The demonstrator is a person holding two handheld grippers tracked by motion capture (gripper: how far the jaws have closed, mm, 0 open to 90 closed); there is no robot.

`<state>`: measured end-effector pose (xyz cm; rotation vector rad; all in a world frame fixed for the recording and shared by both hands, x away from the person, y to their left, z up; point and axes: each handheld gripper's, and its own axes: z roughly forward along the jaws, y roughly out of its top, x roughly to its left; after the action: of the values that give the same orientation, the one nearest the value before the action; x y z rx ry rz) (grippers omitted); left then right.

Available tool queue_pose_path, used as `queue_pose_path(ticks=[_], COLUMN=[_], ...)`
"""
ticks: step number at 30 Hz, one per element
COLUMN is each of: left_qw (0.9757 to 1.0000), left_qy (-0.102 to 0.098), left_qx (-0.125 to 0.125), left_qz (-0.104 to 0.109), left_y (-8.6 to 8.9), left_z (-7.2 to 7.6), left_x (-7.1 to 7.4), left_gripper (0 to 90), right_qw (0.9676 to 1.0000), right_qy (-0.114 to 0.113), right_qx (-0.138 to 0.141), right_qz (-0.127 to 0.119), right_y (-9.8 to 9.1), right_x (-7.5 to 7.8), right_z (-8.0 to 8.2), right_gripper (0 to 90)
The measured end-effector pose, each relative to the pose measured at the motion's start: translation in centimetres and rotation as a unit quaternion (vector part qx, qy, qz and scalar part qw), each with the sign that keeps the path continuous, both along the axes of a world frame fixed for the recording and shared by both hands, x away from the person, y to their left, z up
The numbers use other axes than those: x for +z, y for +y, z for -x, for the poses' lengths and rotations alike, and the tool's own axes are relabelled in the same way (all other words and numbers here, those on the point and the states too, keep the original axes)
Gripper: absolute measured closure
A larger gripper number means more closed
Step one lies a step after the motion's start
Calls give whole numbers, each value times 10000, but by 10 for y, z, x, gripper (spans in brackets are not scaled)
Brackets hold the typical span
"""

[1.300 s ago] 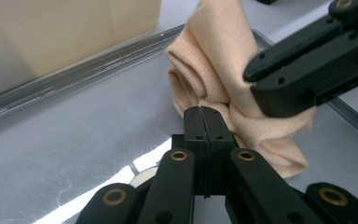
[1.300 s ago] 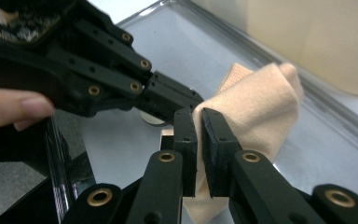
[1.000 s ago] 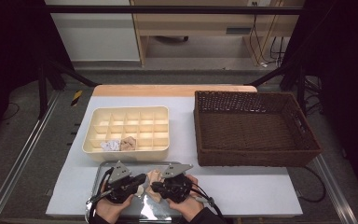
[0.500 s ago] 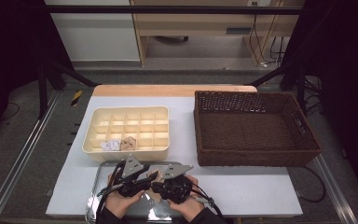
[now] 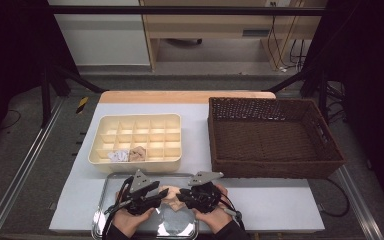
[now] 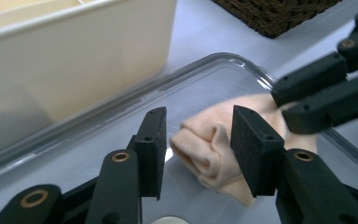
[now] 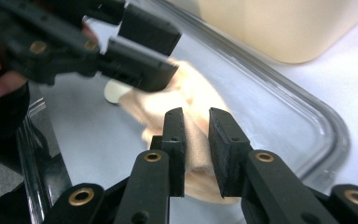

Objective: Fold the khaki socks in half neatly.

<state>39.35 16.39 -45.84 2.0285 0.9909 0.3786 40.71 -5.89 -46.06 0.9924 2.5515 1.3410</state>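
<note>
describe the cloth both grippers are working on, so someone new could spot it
Start at the metal tray on the white table's near edge, in front of the cream divided box. The peach cloth lies bunched on it, between the left gripper and right gripper. The two other bundles sit in the box's compartments; this one is loose on the tray.

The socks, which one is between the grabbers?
The peach sock lying on the shiny metal tray, between both grippers. The other two, a white one and a tan one, sit tucked in the cream divider box's front compartments.
</note>
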Motion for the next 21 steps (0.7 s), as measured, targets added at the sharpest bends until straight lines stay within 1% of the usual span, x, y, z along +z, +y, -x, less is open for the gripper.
queue_pose_path(ticks=[3, 4, 5, 7, 9, 13, 15, 19, 20, 21], left_qw=[10000, 10000, 10000, 10000, 10000, 10000, 10000, 10000, 10000, 10000], left_qy=[1, 12, 17, 24, 11, 5, 4, -7, -3, 2], left_qx=[12, 7, 38, 24, 24, 15, 11, 10, 11, 10], left_qz=[0, 1, 7, -28, -49, -58, -59, -62, -63, -66], left_y=[-2, -2, -3, -4, -5, -6, -6, -7, -6, -6], left_z=[3, 3, 4, 5, 6, 8, 8, 9, 8, 8], left_x=[-1, -2, -2, -3, -3, -3, -3, -3, -3, -3], left_gripper=[530, 530, 529, 528, 528, 528, 528, 528, 527, 525], right_qw=[9999, 9998, 9997, 9994, 9993, 9995, 9994, 9984, 9982, 9981], right_qy=[-12, -46, -85, -139, -166, -88, -108, -285, -318, -298], right_qx=[-59, -97, -124, -216, -271, -292, -275, -373, -389, -417], right_qz=[-109, -171, -202, -235, -198, -75, -157, -330, -338, -332], right_y=[-3, -3, -4, -5, -5, -7, -8, -7, -6, -6], right_x=[4, 7, 9, 12, 11, 6, 8, 18, 19, 19], right_z=[0, 0, 1, 2, 2, 4, 5, 4, 3, 2], right_gripper=[764, 762, 763, 764, 758, 753, 757, 786, 792, 796])
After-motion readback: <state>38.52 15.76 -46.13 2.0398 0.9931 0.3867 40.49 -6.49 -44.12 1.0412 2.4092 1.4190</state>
